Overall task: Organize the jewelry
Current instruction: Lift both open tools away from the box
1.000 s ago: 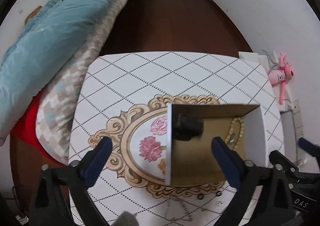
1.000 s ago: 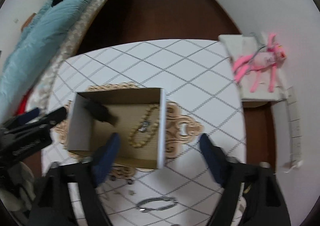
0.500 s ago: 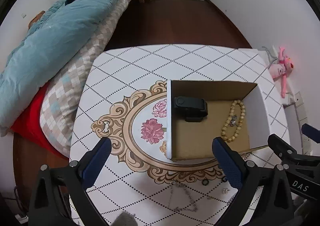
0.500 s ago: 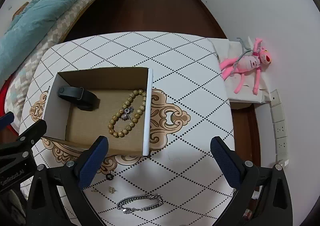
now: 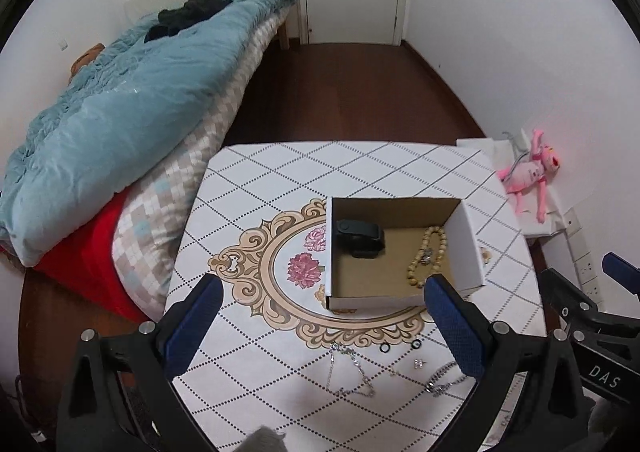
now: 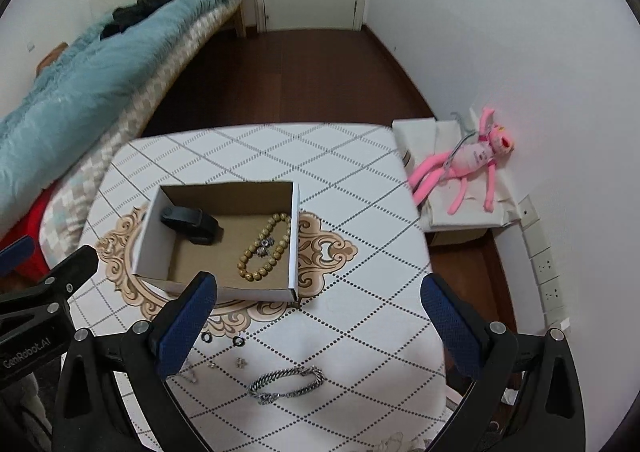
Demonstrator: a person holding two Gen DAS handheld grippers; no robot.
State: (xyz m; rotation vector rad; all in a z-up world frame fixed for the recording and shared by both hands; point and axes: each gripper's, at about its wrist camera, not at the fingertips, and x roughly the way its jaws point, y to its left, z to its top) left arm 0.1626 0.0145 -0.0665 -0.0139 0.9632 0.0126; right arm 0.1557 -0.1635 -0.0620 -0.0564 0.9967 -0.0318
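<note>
Both grippers hang above the near edge of the table point(image 6: 360, 180), and each has its jaws spread wide with nothing between them: the left gripper point(image 5: 320, 316) and the right gripper point(image 6: 320, 312). Just in front of the right one lies a silver chain bracelet point(image 6: 286, 384) on the tablecloth, with two small black rings point(image 6: 222, 339) and some tiny earrings (too small to tell well) beside it. A thin silver necklace point(image 5: 348, 370) lies nearer the left gripper. Farther on stands the open cardboard box point(image 6: 148, 236), holding a beaded bracelet point(image 6: 264, 248) and a black watch point(image 6: 190, 223). Beyond the table is a pink plush toy point(image 6: 468, 164), and the bed point(image 5: 120, 120).
</note>
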